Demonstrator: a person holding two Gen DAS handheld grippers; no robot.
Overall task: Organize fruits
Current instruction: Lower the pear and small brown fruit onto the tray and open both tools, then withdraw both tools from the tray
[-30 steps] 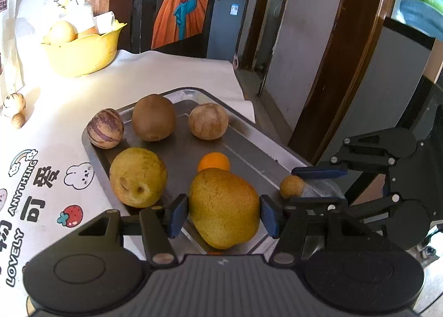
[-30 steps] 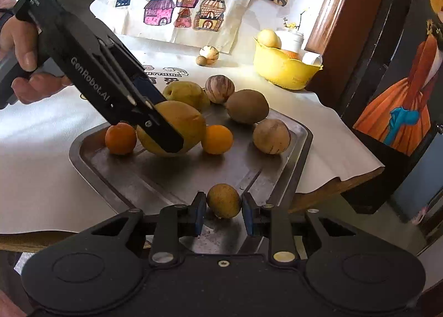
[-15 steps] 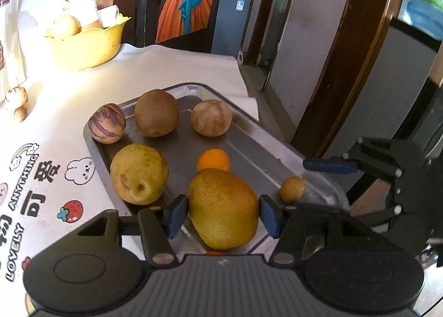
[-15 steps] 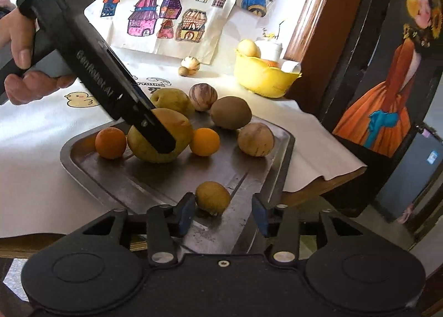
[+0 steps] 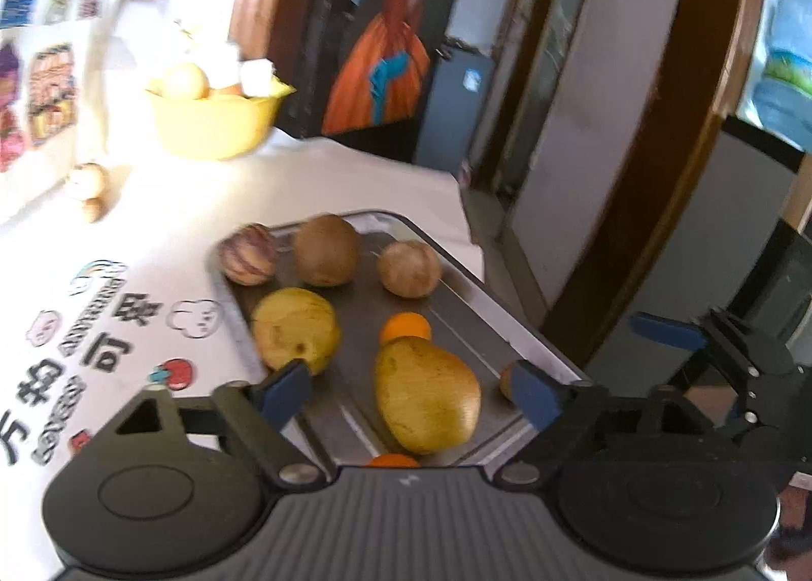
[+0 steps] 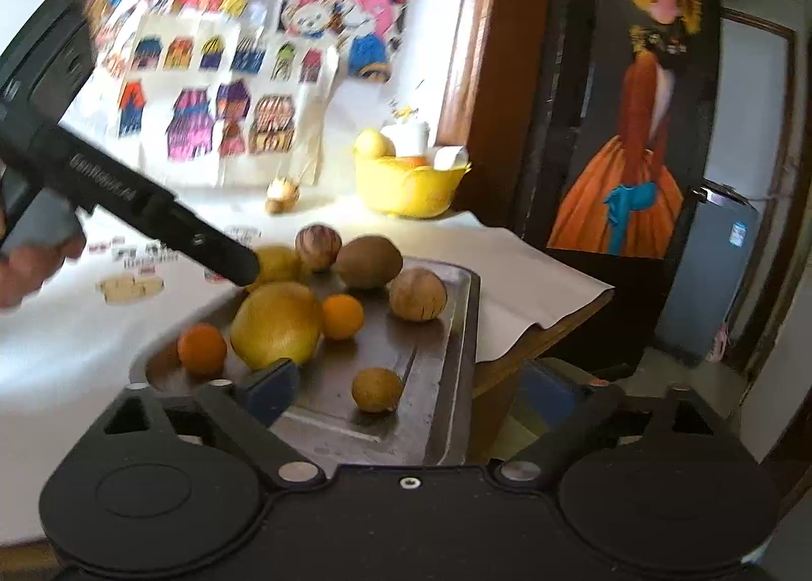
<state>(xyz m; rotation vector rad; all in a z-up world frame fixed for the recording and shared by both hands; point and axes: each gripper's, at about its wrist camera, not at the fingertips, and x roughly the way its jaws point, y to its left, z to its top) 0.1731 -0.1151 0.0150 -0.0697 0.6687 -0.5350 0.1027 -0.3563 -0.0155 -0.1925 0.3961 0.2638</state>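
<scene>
Steel tray (image 6: 457,327) holds both released fruits; my left gripper (image 5: 406,388) and right gripper (image 6: 411,390), jaws just opened wide, should withdraw straight back, nudging nothing.

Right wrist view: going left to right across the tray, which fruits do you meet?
Orange at the left end → large yellow mango → second orange → small brown fruit nearest the camera → round tan fruit. The back-row fruits overlap these, so I leave them out.
</scene>
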